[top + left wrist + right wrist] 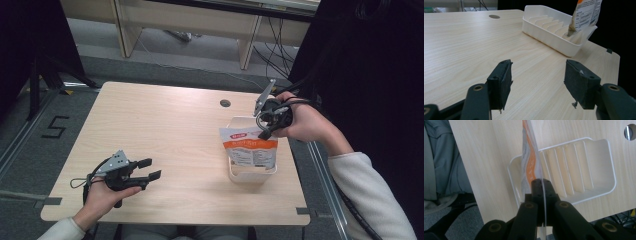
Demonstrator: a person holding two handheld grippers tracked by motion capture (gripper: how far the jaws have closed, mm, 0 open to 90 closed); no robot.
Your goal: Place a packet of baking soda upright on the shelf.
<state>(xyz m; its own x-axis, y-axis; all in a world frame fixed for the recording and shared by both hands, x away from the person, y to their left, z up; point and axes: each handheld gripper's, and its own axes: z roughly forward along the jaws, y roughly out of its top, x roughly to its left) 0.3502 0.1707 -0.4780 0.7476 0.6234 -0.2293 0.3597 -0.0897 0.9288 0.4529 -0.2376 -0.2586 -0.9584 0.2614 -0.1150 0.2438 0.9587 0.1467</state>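
Right gripper (541, 185) clamps the pouch (248, 146) — seemingly in the rack (599, 170); left gripper (537, 80) spread wide.

Black left claw (150, 169) with grey three-cornered plate, black right claw (263, 126), brass-ringed screws, trailing black cables, pale sleeves

Left gripper (150, 169) rests low with jaws apart; right gripper (262, 129) points down, jaws clamped together.

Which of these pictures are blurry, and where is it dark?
High view: table evenly lit, surroundings dark at left and right. Left gripper view: jaws a little soft, tray sharper, black beyond the table edge. Right gripper view: pouch edge-on and blurred close to the lens, jaws dim.
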